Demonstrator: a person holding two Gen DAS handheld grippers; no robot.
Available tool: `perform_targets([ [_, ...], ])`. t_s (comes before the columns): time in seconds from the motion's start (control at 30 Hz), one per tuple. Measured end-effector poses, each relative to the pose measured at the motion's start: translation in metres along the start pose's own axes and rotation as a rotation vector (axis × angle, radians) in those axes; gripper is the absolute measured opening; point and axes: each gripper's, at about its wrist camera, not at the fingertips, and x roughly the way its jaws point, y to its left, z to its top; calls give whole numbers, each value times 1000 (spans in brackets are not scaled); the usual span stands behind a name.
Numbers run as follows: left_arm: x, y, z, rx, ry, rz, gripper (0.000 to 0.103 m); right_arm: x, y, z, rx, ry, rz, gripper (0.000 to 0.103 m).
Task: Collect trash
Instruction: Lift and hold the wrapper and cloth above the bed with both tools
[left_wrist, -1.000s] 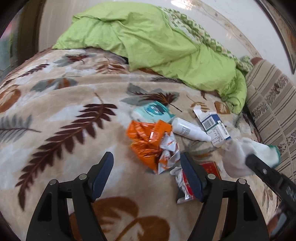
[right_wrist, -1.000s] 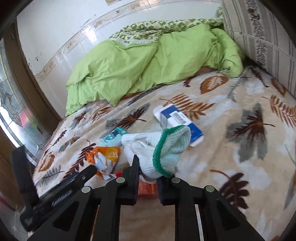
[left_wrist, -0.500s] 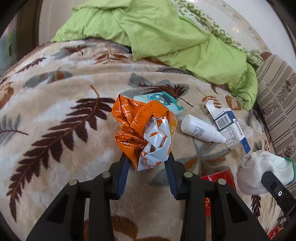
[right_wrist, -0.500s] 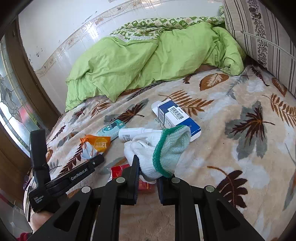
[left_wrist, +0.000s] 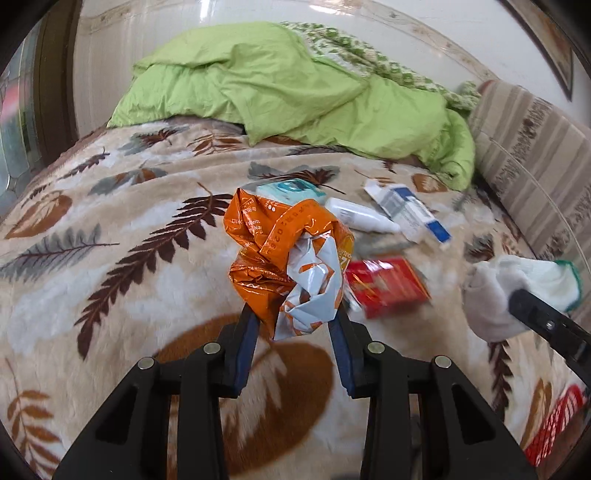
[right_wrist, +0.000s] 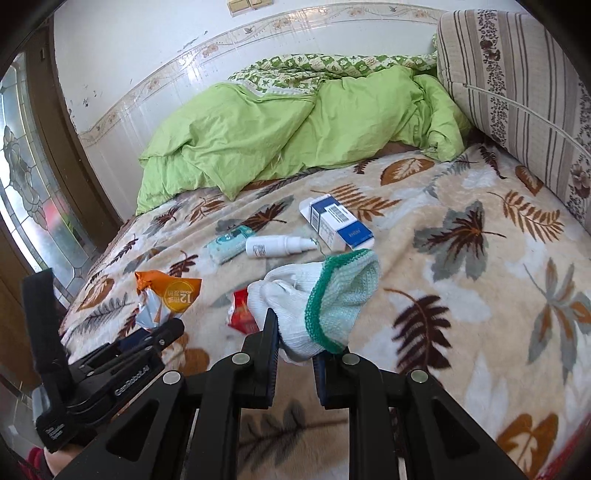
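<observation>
Nearest, a crumpled orange snack wrapper (left_wrist: 284, 266) is clamped between the pads of the left tongs (left_wrist: 291, 325) and is carried clear of the leaf-patterned blanket (left_wrist: 110, 258) that covers the bed. To the right, a white knitted glove with a green cuff (right_wrist: 321, 295) is pinched in the right tongs (right_wrist: 295, 354), whose jaws are clenched tight on the fabric.

The step in hand is judged to be the carrying-off of two pieces already picked up; no bin or bag can be seen in either view, so where they are to go cannot be told.

Just beyond the wrapper, a red packet (left_wrist: 384, 284) is left lying flat on the blanket. Farther off, a white spray bottle (right_wrist: 277, 245) is laid on its side, with a small teal tissue pack (right_wrist: 231, 242) to its left and a blue and white carton (right_wrist: 340, 221) to its right, its flap open. At the far end, a green quilt (right_wrist: 288, 136) is heaped against the wall.

Both loads would first need to be dropped somewhere, since neither tongs are free. After that, the red packet is the nearest piece to be taken; a low, flat approach would probably be called for, as it lies sunk in the soft pile.
</observation>
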Motion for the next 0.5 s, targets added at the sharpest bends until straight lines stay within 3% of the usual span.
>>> perform_targets([
  [0.2,-48,-21,-28,95,-50,-28,36,-26,-12,-22,9,9,-9,17],
  [0.5,-77,-21,-54,109,-52,-27,36,-47,-11,-27,6,-32,11,17],
])
